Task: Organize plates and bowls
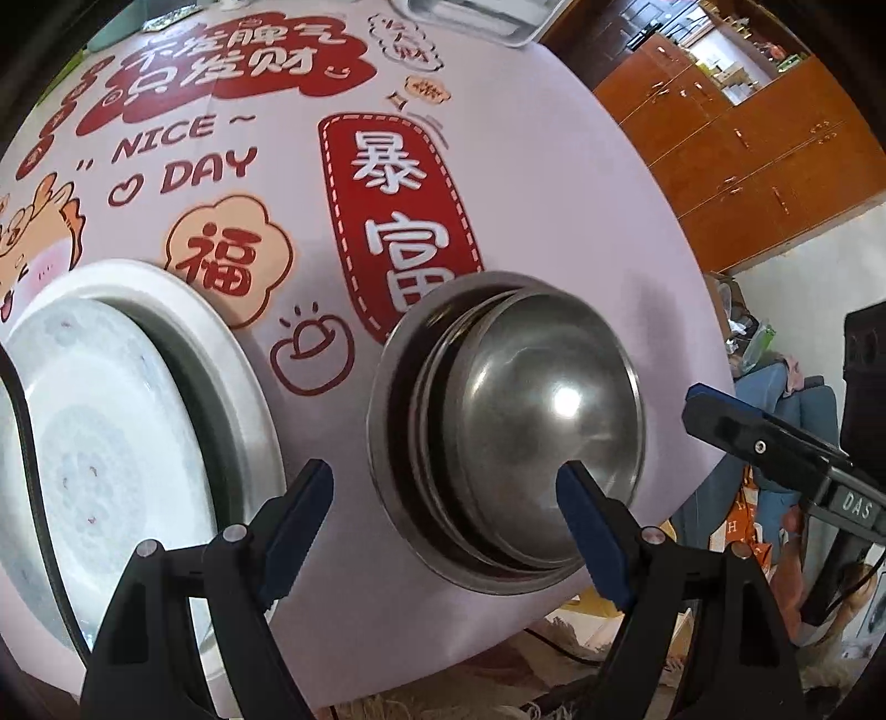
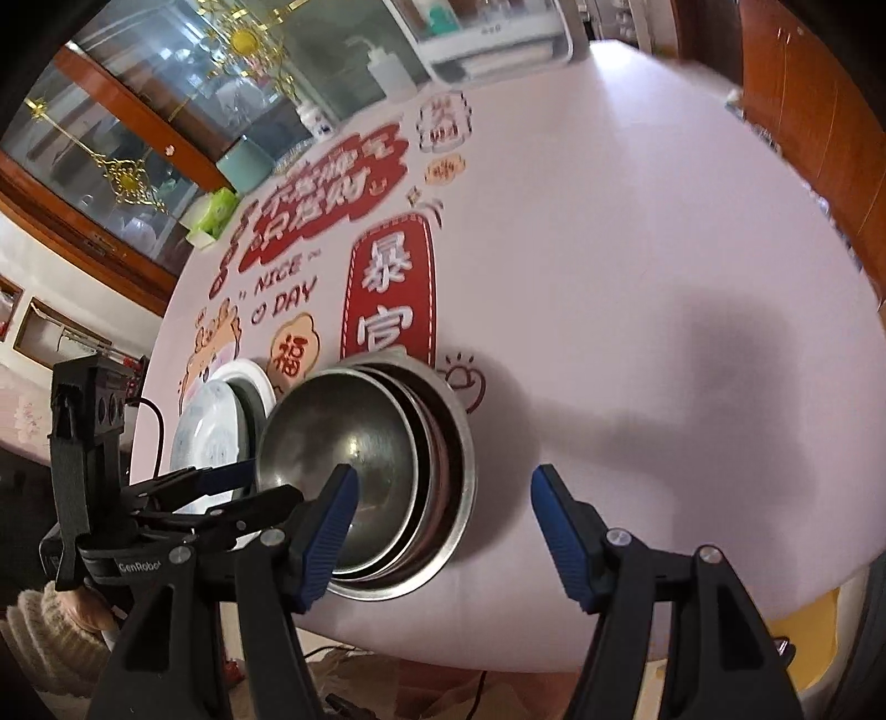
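A stack of nested steel bowls [image 1: 531,432] [image 2: 376,459] sits near the front edge of the pink printed table [image 1: 554,194]. To its left lies a stack of white plates [image 1: 111,443] [image 2: 216,421]. My left gripper [image 1: 443,498] stands open over the stack's left rim, one finger above the top bowl's hollow and the other outside it. My right gripper [image 2: 443,498] is open over the right rim, its left finger in front of the hollow and its right finger over bare cloth. Each gripper shows in the other's view: right gripper [image 1: 714,412], left gripper [image 2: 249,487].
A white tray [image 1: 476,16] [image 2: 498,33] stands at the table's far end with a white bottle [image 2: 390,66], a teal cup [image 2: 246,163] and a green tissue box [image 2: 213,213] nearby. Wooden cabinets [image 1: 747,138] lie beyond the table. The right half of the cloth [image 2: 664,277] is bare.
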Demonstrator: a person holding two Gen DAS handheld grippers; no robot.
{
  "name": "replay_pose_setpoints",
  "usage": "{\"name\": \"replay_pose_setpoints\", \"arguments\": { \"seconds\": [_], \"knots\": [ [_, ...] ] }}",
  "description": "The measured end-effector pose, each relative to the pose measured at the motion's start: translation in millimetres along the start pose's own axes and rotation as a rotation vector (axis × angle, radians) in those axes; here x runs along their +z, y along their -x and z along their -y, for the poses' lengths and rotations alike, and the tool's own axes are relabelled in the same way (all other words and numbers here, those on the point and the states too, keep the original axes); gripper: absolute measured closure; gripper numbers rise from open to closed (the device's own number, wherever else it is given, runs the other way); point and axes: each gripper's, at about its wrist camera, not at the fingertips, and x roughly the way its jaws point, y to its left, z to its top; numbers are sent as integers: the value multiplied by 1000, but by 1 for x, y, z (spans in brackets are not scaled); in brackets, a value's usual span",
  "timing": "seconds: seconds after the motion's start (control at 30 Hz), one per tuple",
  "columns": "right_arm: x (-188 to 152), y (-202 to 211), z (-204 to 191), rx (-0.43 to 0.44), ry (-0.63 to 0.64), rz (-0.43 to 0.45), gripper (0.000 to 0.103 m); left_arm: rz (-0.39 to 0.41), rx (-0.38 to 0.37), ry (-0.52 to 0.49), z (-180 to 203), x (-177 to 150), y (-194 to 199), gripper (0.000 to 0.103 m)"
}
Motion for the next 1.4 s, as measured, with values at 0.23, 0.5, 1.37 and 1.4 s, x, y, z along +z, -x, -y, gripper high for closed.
{"name": "replay_pose_setpoints", "arguments": {
  "seconds": [0.23, 0.5, 1.37, 1.4],
  "knots": [
    [6, -25, 9, 61, -39, -112, 38, -18, -7, 18, -7, -2, -7, 21],
    [12, -38, 3, 58, -15, -161, 45, -47, -36, 50, -14, -1, -15, 25],
    [15, -34, -4, 28, 39, -235, 72, -115, -80, 116, -4, -1, -26, 59],
    [16, -31, -7, 30, 46, -229, 72, -107, -78, 116, -2, 0, -22, 59]
  ]
}}
